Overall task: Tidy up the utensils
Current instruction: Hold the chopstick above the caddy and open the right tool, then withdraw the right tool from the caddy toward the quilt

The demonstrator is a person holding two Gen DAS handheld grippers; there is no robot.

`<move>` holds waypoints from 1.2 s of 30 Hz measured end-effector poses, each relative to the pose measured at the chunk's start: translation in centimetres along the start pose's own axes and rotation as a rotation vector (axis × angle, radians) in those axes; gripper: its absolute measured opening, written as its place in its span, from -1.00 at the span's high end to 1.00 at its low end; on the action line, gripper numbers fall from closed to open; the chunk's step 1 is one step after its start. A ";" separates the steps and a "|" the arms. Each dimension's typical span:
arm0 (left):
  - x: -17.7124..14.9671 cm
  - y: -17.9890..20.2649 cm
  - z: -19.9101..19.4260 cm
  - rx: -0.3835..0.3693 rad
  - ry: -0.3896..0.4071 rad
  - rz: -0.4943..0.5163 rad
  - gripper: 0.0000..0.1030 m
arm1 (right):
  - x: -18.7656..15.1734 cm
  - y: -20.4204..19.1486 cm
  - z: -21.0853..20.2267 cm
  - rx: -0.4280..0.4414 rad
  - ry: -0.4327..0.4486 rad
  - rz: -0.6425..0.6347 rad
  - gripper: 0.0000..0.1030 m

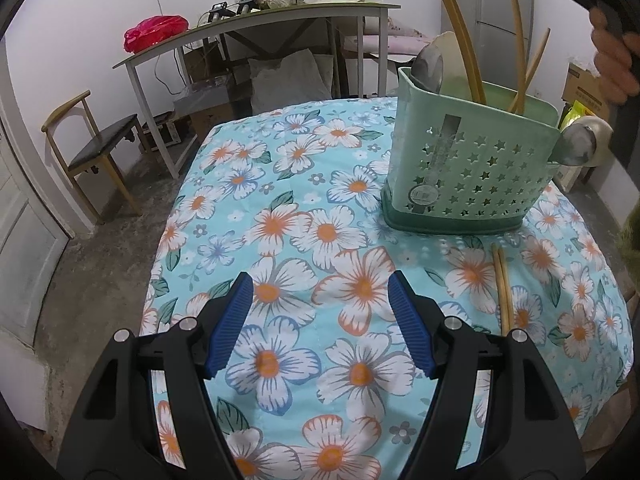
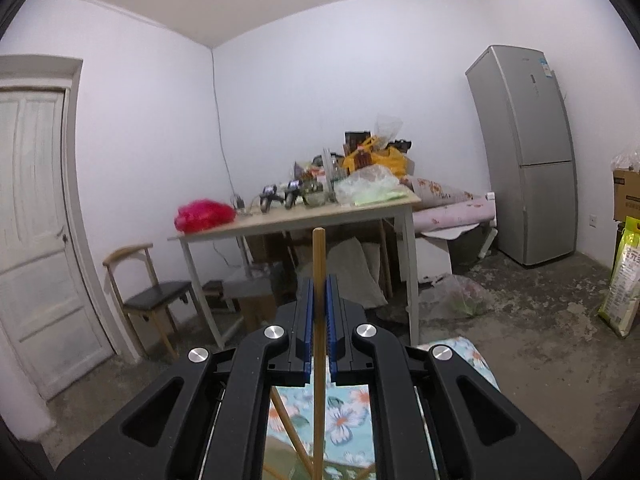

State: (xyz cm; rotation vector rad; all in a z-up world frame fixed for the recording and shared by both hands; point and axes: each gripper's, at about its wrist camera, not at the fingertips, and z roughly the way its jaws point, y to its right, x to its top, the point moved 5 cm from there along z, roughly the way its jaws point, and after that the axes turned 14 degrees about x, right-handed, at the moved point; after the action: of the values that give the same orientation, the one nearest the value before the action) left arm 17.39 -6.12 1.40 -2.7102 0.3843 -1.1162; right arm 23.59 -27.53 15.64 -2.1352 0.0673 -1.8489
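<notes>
A mint-green utensil holder with star holes stands on the floral tablecloth at the right. It holds several wooden chopsticks and a metal spoon. Another spoon sticks out by its right side. Two chopsticks lie on the cloth in front of the holder. My left gripper is open and empty, low over the cloth. My right gripper is shut on a chopstick, held upright high over the holder; it shows at the top right of the left wrist view.
Beyond the table stand a cluttered side table, a chair by a white door, and a fridge. Boxes and bags sit at the right wall.
</notes>
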 end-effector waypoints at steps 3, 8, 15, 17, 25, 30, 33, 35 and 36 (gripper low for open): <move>0.0 0.0 0.0 0.002 0.000 -0.001 -0.29 | -0.9 0.3 -0.5 0.003 -0.029 0.015 0.80; 0.0 -0.1 0.0 0.003 0.000 -0.001 -0.29 | -0.9 1.7 -2.4 -0.001 -0.019 0.085 0.35; -0.1 -0.1 -0.1 0.002 0.002 -0.001 -0.30 | 0.6 1.2 -6.5 0.021 0.019 0.099 0.18; -0.2 -0.1 0.0 -0.001 -0.003 -0.003 -0.31 | 0.9 0.6 -8.0 0.041 0.028 0.099 0.15; -2.0 0.2 0.6 -0.067 -0.034 -0.015 -0.31 | -3.7 -2.7 -13.7 0.161 -0.110 0.111 0.08; -3.6 1.1 0.5 -0.156 -0.057 -0.026 -0.31 | -15.0 -2.1 -11.6 0.161 -0.438 0.309 0.08; -4.2 2.2 0.3 -0.230 -0.071 -0.024 -0.31 | -21.2 -1.2 -10.6 0.157 -0.599 0.487 0.10; -4.6 2.7 0.1 -0.278 -0.078 -0.024 -0.27 | -25.1 -0.6 -10.3 0.158 -0.693 0.622 0.21; -4.7 3.0 0.0 -0.292 -0.079 -0.027 -0.20 | -26.3 -0.4 -10.3 0.159 -0.719 0.674 0.26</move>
State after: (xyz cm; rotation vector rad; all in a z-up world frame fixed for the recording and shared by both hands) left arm 13.72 -7.51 -2.48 -3.0087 0.5385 -1.0260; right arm 9.24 -22.94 -8.28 -2.1593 0.3989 -0.6569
